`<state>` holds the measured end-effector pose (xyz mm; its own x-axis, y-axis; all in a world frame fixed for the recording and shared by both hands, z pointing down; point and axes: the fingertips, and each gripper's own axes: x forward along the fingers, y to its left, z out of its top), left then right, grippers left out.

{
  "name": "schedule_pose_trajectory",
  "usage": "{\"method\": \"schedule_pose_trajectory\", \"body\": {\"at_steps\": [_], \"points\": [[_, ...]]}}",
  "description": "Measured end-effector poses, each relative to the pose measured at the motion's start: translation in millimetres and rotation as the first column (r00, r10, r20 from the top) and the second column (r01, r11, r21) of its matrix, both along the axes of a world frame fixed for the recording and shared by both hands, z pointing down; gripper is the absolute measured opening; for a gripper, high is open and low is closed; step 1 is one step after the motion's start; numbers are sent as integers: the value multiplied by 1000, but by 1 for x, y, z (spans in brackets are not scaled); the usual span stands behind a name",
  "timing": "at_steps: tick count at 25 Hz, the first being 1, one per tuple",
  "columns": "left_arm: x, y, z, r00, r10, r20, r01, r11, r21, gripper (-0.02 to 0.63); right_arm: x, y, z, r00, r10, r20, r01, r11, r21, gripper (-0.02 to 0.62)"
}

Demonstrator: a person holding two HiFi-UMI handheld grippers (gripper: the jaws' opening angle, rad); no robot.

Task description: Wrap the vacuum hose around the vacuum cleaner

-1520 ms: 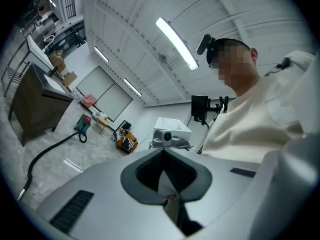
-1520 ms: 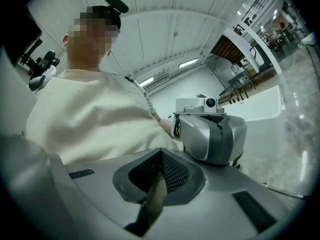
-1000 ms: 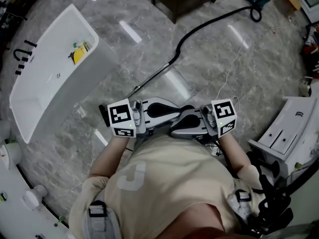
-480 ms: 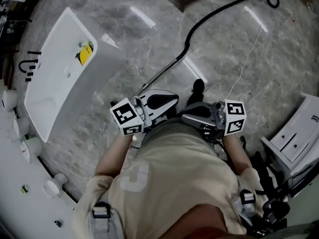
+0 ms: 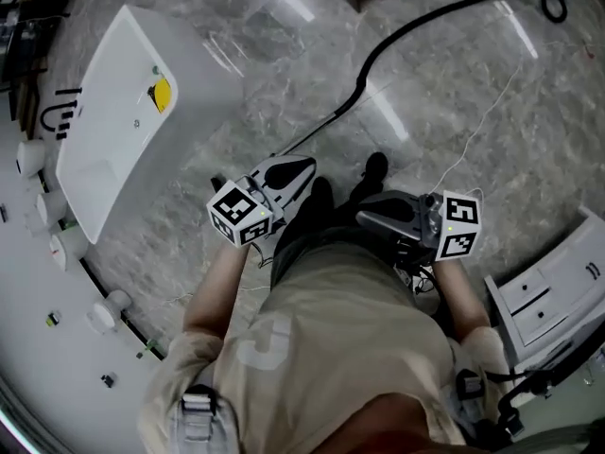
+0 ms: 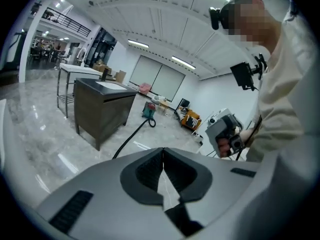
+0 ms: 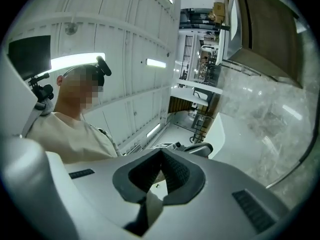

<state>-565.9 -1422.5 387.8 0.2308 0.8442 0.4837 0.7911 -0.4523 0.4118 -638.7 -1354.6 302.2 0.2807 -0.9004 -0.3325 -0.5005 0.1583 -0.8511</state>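
The black vacuum hose (image 5: 416,26) snakes over the marble floor from near my feet to the upper right, ending in a loop at the frame's corner. In the left gripper view the hose (image 6: 131,135) leads to the small red and green vacuum cleaner (image 6: 148,109) far off. My left gripper (image 5: 301,168) is held low in front of my body, shut and empty, pointing toward the hose's near end. My right gripper (image 5: 367,218) is also shut and empty, beside my right hip. Neither touches the hose. Both jaw pairs meet with nothing between, as the left gripper (image 6: 163,154) and right gripper (image 7: 161,156) show up close.
A white bathtub (image 5: 104,130) lies on the floor at left. A dark cabinet (image 6: 100,109) stands beside the hose's path. A white drawer unit (image 5: 548,296) sits at right, and a thin white cord (image 5: 477,126) trails over the floor. My shoes (image 5: 375,168) show between the grippers.
The floor has slid through the view, bringing the hose's near end closer to my feet. Both grippers have sunk and spread apart, the left one tipping down. A shoe came into view.
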Motion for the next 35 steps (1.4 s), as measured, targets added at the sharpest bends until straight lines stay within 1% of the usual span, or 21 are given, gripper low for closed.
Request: {"method": "schedule_pose_trajectory", "body": {"at_steps": [2,4,6,8,11,13,15,17,19,22,25,28,30,33,35], "points": [[19,3,25,1000,-10,4,10,999,51,2,19,15,12,999,17,30,-17,1000,4,3],[28,3,46,1000,1,26,-3,997,76,2,28,21,20,997,42,71,-41,999,-14,3],[30,-7,60,999,17,51,-21,996,87,2,31,14,23,993,58,104,-53,997,-53,3],[38,-24,72,998,15,59,-21,995,98,2,39,0,26,992,48,117,-37,995,-92,3],[69,-46,110,999,8,54,-16,989,147,5,65,-18,45,986,41,161,-21,992,-124,3],[92,-55,149,998,7,55,-18,981,194,122,83,-25,66,974,54,220,-24,991,-134,3],[112,-63,189,998,9,67,-24,973,229,188,97,-31,88,961,55,271,-16,989,-144,3],[127,-70,230,997,15,78,-35,963,266,238,109,-37,112,950,48,308,0,988,-155,3],[133,-75,273,995,34,98,-62,951,303,253,118,-41,136,937,48,347,10,987,-163,3],[127,-79,341,985,72,156,-123,930,348,255,124,-41,168,908,62,414,10,985,-171,3],[124,-85,417,972,124,200,-197,895,400,255,131,-36,209,886,86,455,4,981,-195,3],[113,-86,490,947,201,253,-296,850,435,255,133,-27,248,865,118,488,-7,975,-224,3],[105,-86,534,924,261,280,-367,810,458,255,129,-20,271,847,139,514,-12,970,-242,3],[96,-85,595,890,326,320,-449,749,487,255,118,-13,303,813,159,559,-15,967,-253,3],[85,-84,630,856,376,355,-513,699,498,255,107,-11,322,790,166,591,-6,965,-263,3]]}}
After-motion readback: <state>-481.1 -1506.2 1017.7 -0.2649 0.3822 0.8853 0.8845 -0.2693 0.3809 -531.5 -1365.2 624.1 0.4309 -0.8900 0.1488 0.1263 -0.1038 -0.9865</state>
